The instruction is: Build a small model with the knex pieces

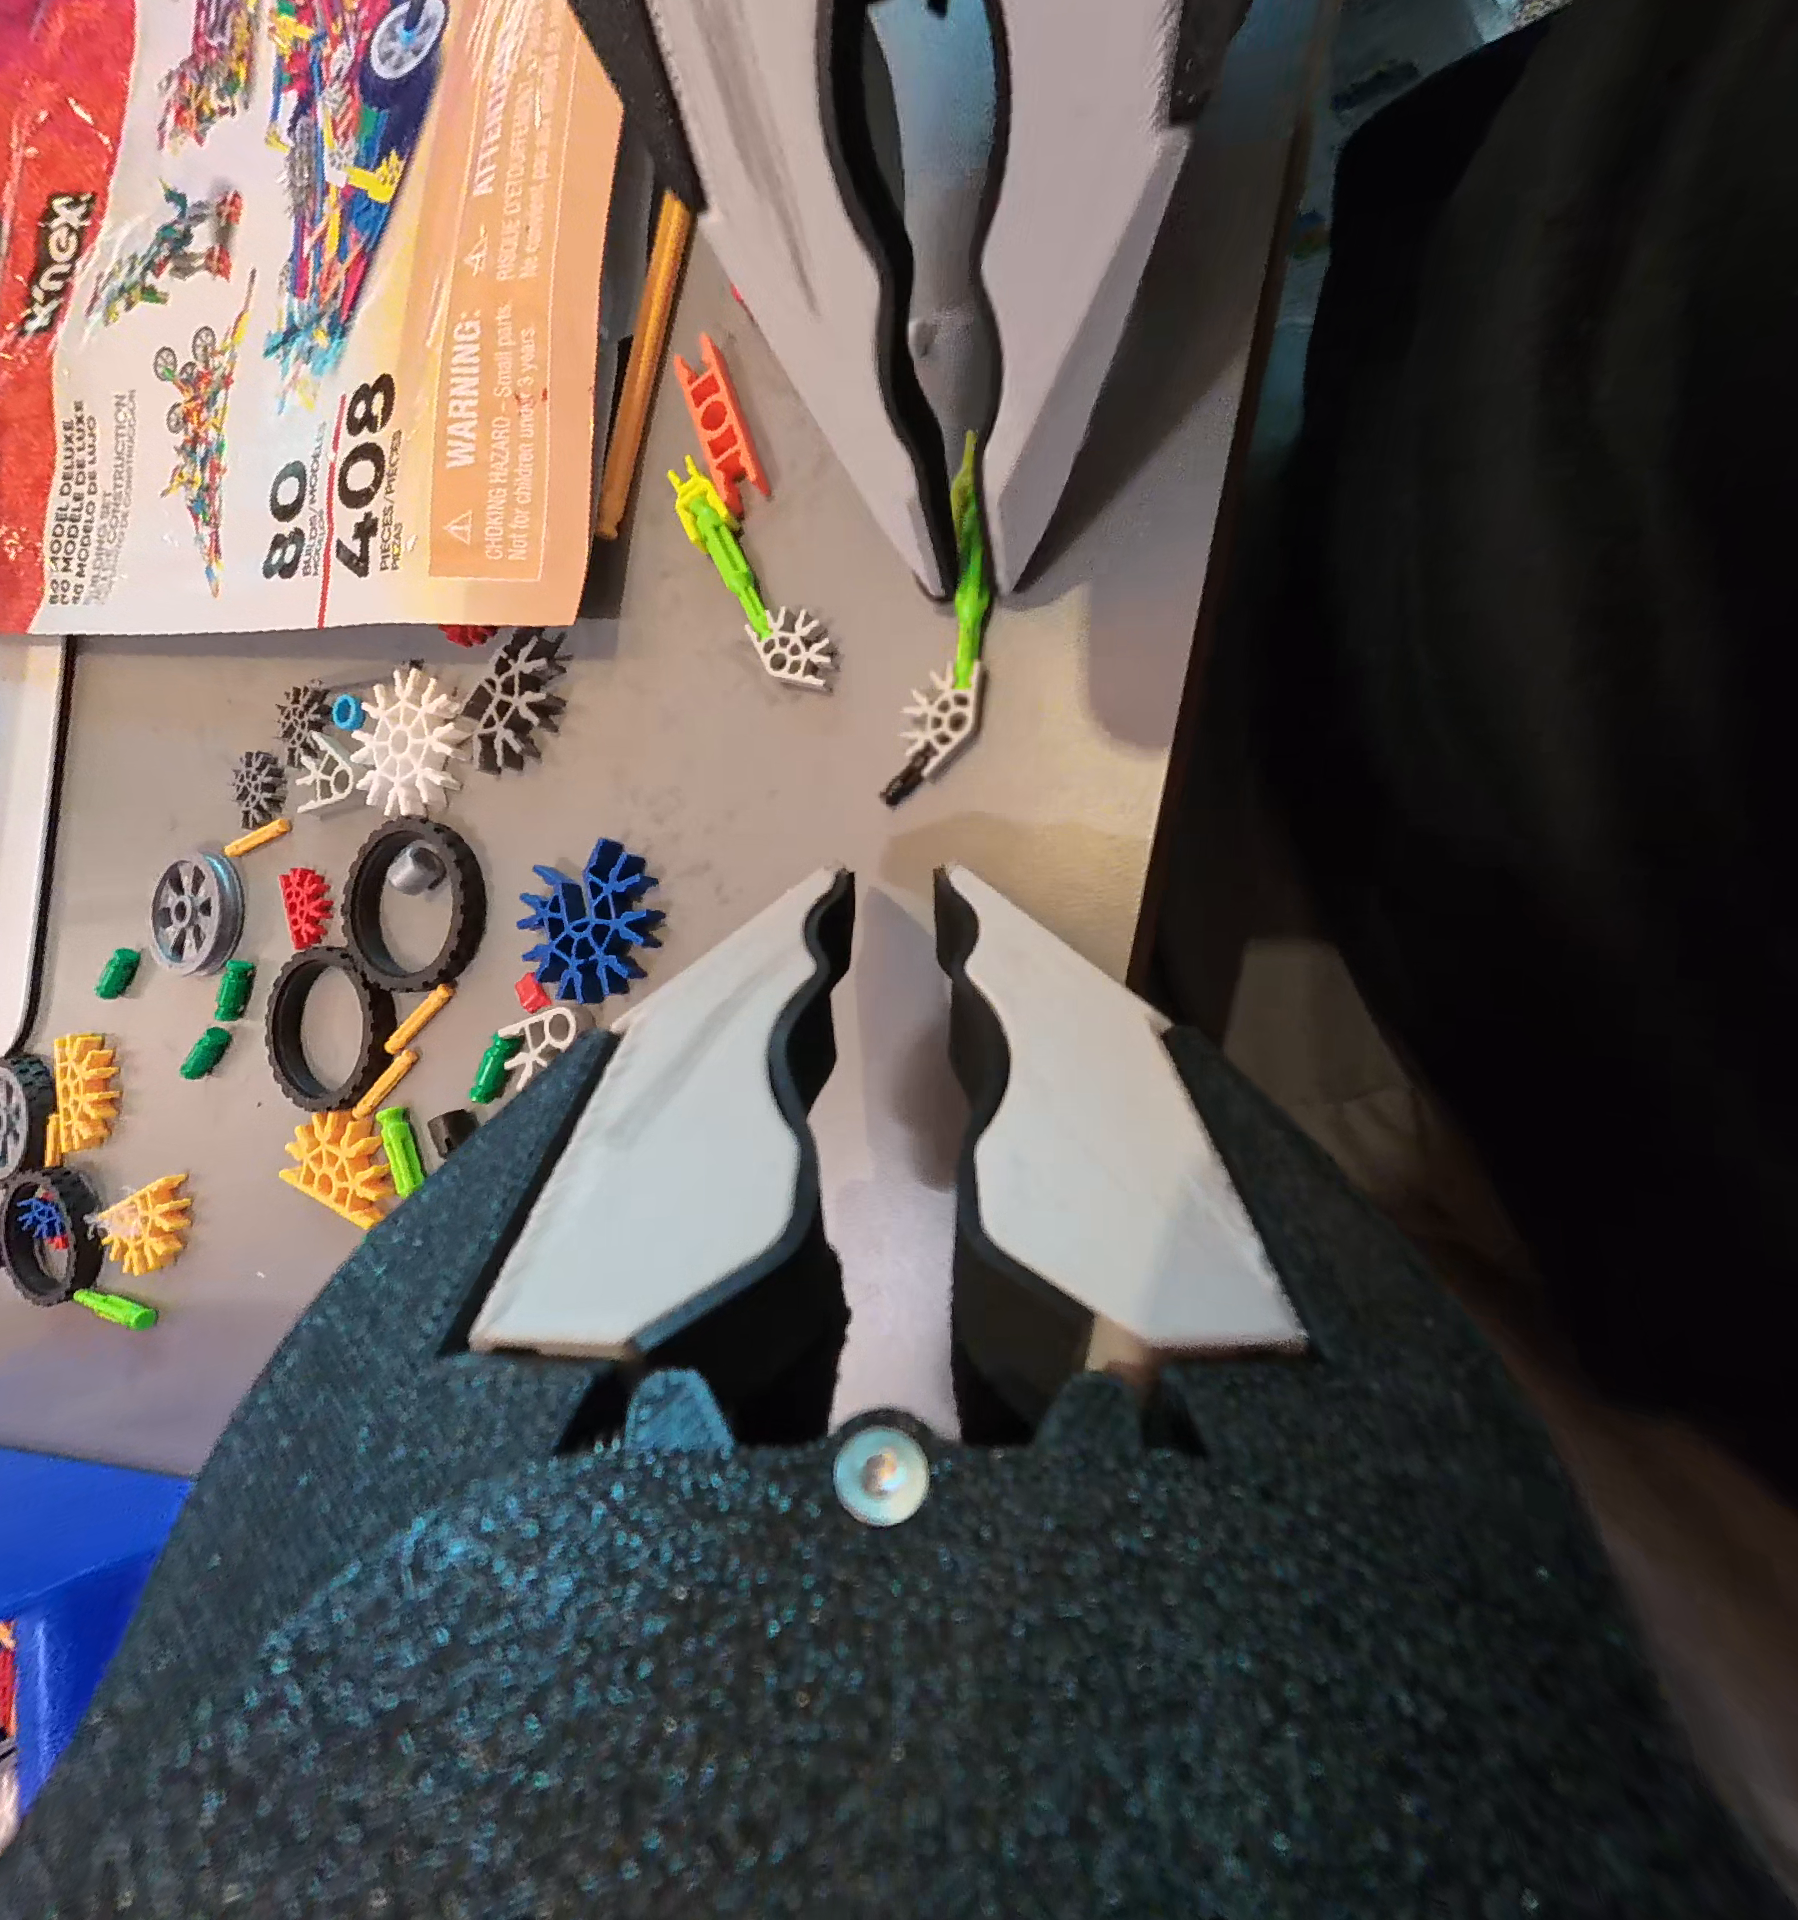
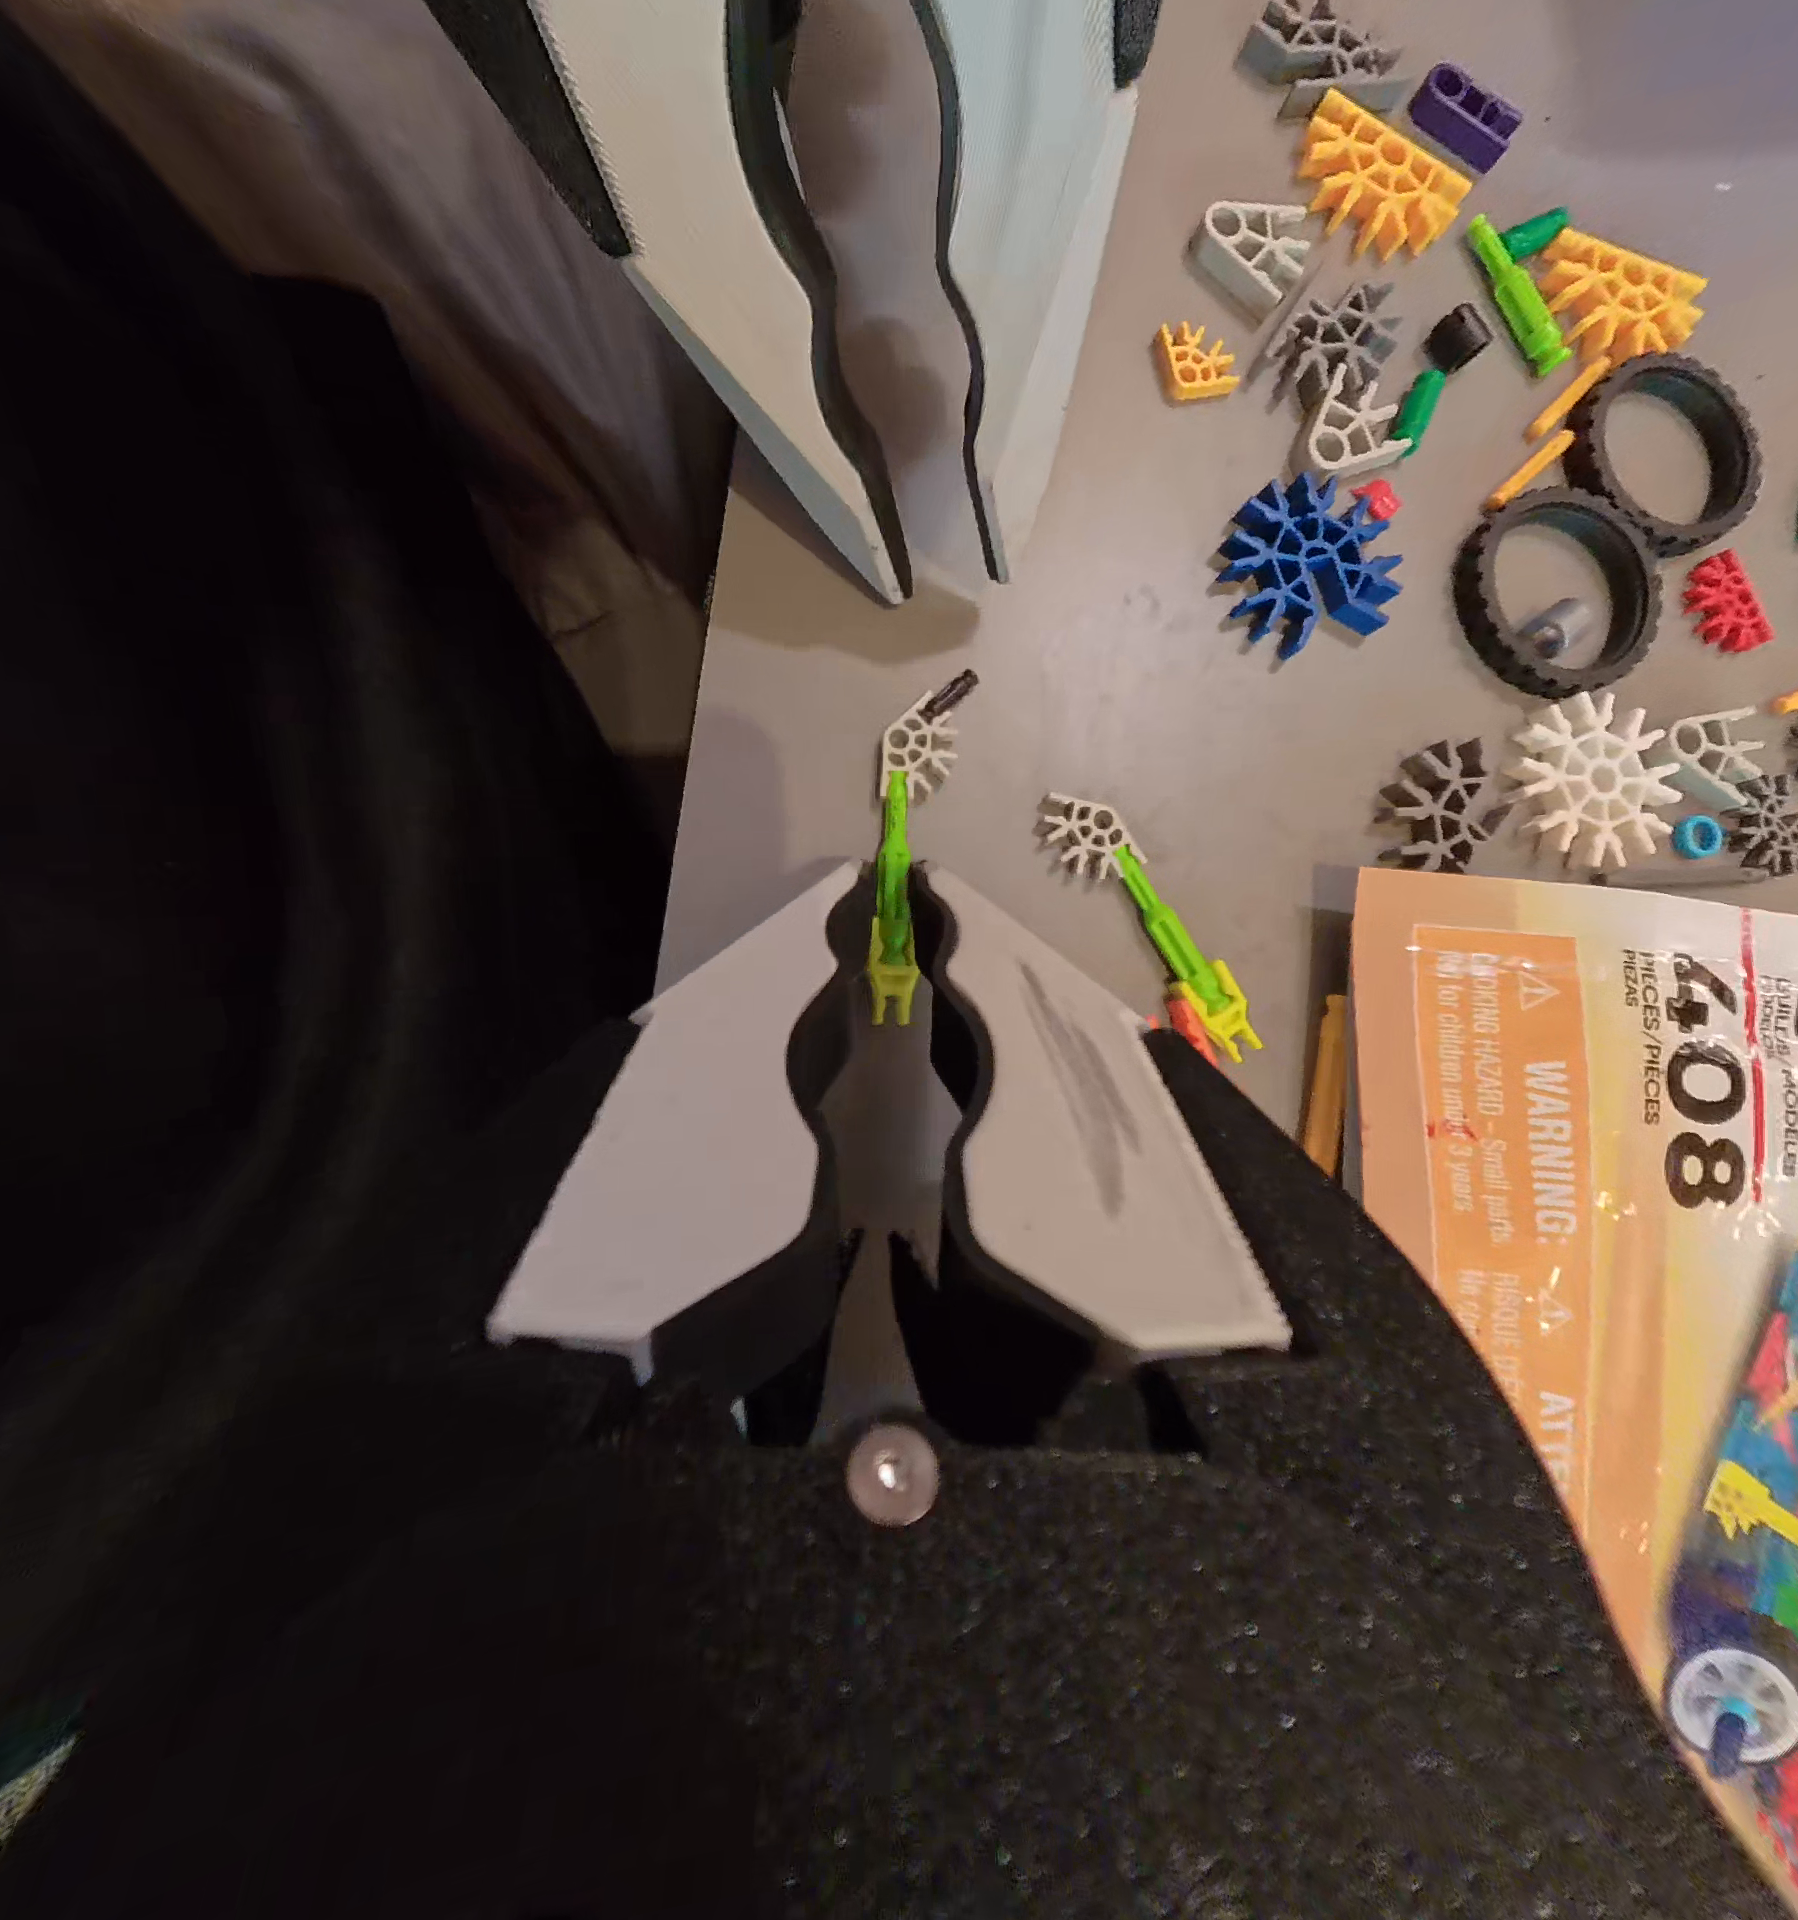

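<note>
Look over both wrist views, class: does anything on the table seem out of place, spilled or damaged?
Nothing looks damaged. Loose building pieces lie scattered across the grey table, including black tyres and a blue connector. The right gripper is shut on a green rod near the table edge.

surface: plain grey tabletop (image 1: 729, 790), kinda scuffed and matte | edge: table edge (image 2: 692, 665) runs along 1 side, drops straight into deep shadow | beyond: just a dark blurry area, can't tell what's there | light: soft indoor light from above, faint shadows on the grey | walls/windows: can't make any out
</note>
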A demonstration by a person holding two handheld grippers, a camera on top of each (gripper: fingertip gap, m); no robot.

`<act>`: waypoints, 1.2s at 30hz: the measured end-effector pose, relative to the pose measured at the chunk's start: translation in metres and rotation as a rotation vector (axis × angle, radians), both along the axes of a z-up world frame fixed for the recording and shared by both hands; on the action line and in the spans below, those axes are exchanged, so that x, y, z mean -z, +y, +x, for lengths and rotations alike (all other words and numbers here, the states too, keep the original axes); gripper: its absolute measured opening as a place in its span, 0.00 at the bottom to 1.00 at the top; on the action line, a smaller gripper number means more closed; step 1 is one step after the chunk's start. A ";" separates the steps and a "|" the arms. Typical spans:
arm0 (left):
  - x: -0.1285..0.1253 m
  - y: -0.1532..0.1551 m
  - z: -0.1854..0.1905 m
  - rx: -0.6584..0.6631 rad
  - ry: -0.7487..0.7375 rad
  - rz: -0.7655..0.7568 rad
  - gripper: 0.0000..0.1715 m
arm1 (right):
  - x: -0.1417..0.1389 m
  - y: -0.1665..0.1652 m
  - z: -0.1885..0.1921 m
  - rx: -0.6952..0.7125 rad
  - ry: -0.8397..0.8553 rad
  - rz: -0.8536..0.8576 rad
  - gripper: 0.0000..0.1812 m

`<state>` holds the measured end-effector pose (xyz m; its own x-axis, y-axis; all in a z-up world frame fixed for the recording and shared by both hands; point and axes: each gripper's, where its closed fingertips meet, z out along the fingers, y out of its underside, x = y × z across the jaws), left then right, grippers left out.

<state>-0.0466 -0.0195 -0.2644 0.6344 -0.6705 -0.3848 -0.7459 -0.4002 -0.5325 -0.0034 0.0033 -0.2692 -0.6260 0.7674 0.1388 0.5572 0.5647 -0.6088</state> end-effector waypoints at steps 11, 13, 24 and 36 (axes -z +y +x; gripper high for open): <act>-0.012 -0.005 -0.028 -0.079 0.017 0.050 0.08 | -0.001 0.012 0.003 -0.032 -0.031 0.037 0.06; -0.021 -0.006 -0.046 -0.119 0.042 0.074 0.08 | -0.003 0.015 0.001 -0.014 -0.019 0.026 0.06; -0.128 -0.009 -0.243 -0.477 0.260 0.191 0.05 | -0.028 0.037 -0.003 0.056 0.109 -0.069 0.08; -0.060 0.027 -0.354 -0.437 0.183 -0.163 0.03 | -0.039 0.054 -0.008 0.121 0.194 -0.156 0.07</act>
<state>-0.4010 0.0080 -0.2043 0.8011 -0.4176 -0.4287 -0.5653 -0.7632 -0.3129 -0.0114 0.0574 -0.2305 -0.5015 0.8566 0.1213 0.4793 0.3918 -0.7854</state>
